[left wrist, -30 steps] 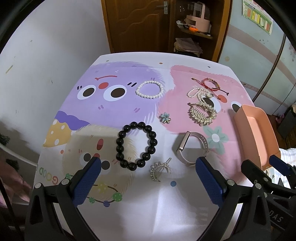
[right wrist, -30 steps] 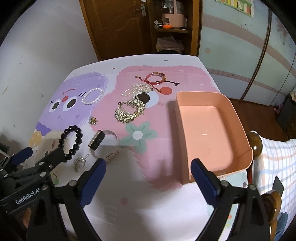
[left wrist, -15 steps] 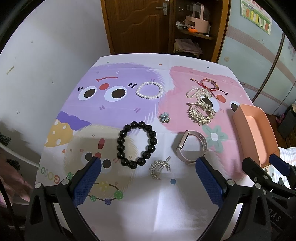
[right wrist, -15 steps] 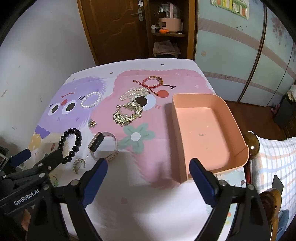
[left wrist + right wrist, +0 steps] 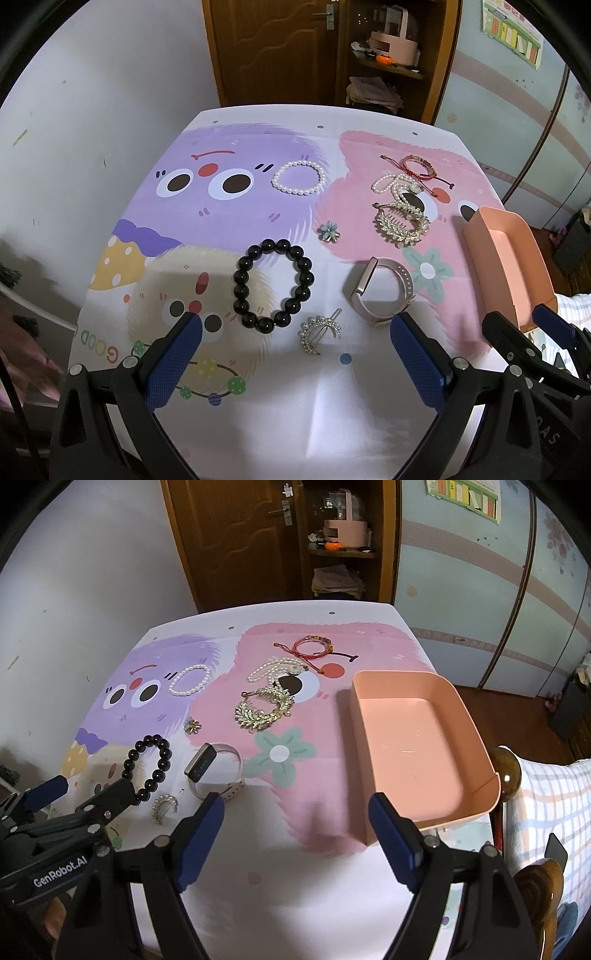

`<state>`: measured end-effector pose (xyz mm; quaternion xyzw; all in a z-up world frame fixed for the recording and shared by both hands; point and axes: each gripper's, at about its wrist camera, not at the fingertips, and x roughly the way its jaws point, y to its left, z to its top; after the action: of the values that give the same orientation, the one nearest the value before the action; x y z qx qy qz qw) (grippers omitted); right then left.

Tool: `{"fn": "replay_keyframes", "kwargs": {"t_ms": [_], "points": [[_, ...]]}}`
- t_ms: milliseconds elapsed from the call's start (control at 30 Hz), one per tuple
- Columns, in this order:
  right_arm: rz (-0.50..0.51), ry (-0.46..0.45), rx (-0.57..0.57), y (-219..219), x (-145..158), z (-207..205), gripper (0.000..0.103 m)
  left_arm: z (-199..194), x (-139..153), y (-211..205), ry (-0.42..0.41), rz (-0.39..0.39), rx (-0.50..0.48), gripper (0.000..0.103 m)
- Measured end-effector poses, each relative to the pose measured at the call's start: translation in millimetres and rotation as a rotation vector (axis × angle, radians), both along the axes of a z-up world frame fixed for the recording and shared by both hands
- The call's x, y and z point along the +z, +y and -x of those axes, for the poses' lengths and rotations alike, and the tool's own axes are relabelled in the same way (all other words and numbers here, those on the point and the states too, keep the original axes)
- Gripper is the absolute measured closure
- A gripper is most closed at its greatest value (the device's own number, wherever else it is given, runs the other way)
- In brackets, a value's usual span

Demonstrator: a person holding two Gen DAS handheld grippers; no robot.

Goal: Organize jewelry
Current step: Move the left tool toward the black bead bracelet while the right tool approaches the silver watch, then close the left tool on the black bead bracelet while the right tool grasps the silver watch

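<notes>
Jewelry lies scattered on a cartoon-print table cover. A black bead bracelet (image 5: 273, 282) and a crescent pearl hairpin (image 5: 319, 332) sit just ahead of my left gripper (image 5: 293, 360), which is open and holds nothing. A pink watch band (image 5: 380, 293) lies to their right. Farther back are a white pearl bracelet (image 5: 299, 179), a small flower brooch (image 5: 328, 232), a gold leaf hair clip (image 5: 402, 225), a pearl strand (image 5: 393, 184) and a red cord bracelet (image 5: 419, 168). My right gripper (image 5: 297, 825) hovers above the cover with its jaws closing on nothing, beside the empty pink tray (image 5: 413, 746).
The pink tray (image 5: 506, 266) stands at the table's right edge. A chair knob (image 5: 506, 771) and checked cloth (image 5: 550, 797) lie right of it. A wooden door (image 5: 273, 48) and shelf (image 5: 343, 550) stand behind the table. A white wall runs along the left.
The right gripper's fingers have drawn somewhat closer together. Both views tilted up slightly, so the jewelry sits a little lower in each picture. Nothing on the table has moved.
</notes>
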<state>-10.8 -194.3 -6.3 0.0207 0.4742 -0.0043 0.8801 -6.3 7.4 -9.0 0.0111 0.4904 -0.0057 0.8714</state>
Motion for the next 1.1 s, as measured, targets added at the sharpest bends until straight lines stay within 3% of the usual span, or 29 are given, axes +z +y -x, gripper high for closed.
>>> {"fn": "replay_keyframes", "kwargs": {"t_ms": [700, 900, 1100], "points": [[-0.01, 0.022, 0.033, 9, -9, -9, 0.022, -12, -11, 14, 0.017, 0.025, 0.018, 0.003], [-0.01, 0.033, 0.065, 15, -13, -18, 0.027, -24, -11, 33, 0.009, 0.045, 0.029, 0.003], [-0.023, 0.069, 0.112, 25, -21, -34, 0.03, -41, -26, 60, 0.067, 0.084, 0.018, 0.003]]}}
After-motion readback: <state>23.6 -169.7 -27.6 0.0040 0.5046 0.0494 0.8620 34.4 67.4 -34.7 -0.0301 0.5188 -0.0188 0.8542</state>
